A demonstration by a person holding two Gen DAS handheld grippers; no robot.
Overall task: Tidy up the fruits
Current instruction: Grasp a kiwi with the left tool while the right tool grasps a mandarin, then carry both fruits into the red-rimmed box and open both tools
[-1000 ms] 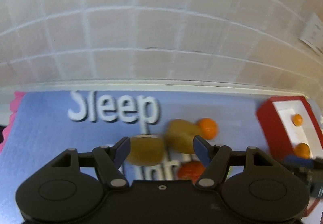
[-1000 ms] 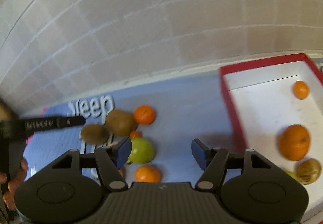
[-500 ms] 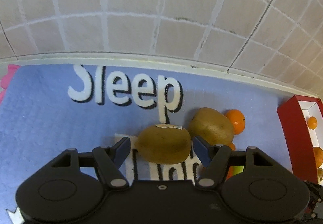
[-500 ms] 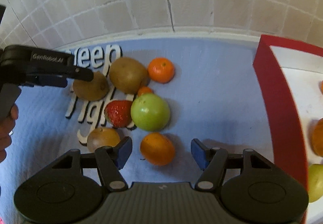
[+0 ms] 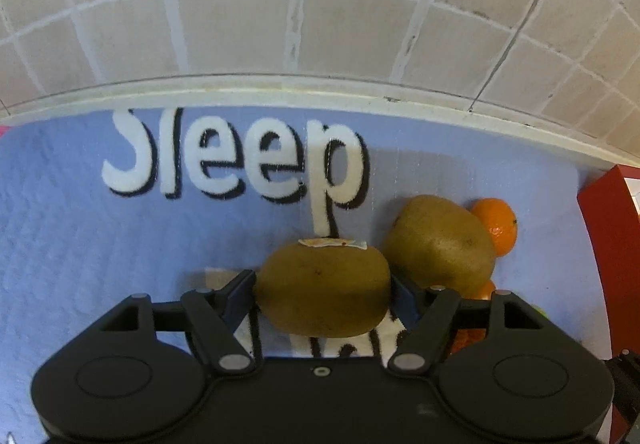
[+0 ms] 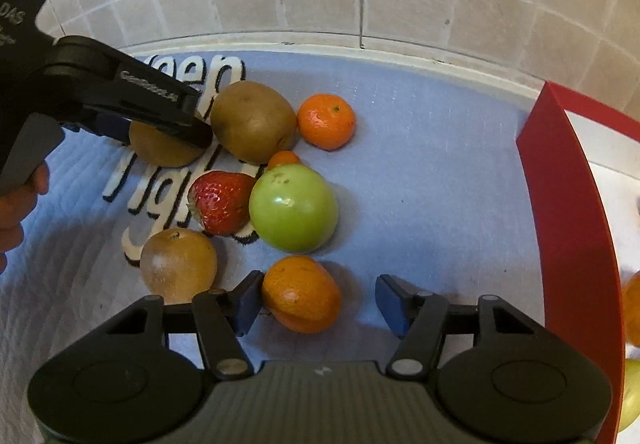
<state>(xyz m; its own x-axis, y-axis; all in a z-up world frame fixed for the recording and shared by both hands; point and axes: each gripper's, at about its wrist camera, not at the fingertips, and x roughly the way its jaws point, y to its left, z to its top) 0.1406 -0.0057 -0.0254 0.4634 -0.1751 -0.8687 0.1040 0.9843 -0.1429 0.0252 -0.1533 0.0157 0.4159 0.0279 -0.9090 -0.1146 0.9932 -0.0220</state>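
Note:
A brown kiwi [image 5: 323, 290] with a sticker lies between the fingers of my left gripper [image 5: 323, 294], which touch both its sides on the blue mat. The same kiwi [image 6: 160, 147] and the left gripper [image 6: 168, 123] show in the right wrist view. A second kiwi [image 5: 438, 242] and a mandarin [image 5: 498, 226] lie right behind. My right gripper [image 6: 318, 302] is open, with an orange mandarin [image 6: 302, 294] between its fingers, nearer the left one. A green apple [image 6: 294, 207], a strawberry [image 6: 222, 201] and a brown round fruit [image 6: 178, 264] lie close by.
A red-rimmed white tray [image 6: 568, 228] stands at the right with some fruit at its edge. The blue mat [image 5: 80, 228] bears white lettering. A tiled wall [image 5: 320, 3] with a white ledge runs along the back. A hand [image 6: 16, 203] holds the left gripper.
My left gripper has moved forward and closed in on the stickered kiwi. My right gripper has come down and forward over the orange mandarin.

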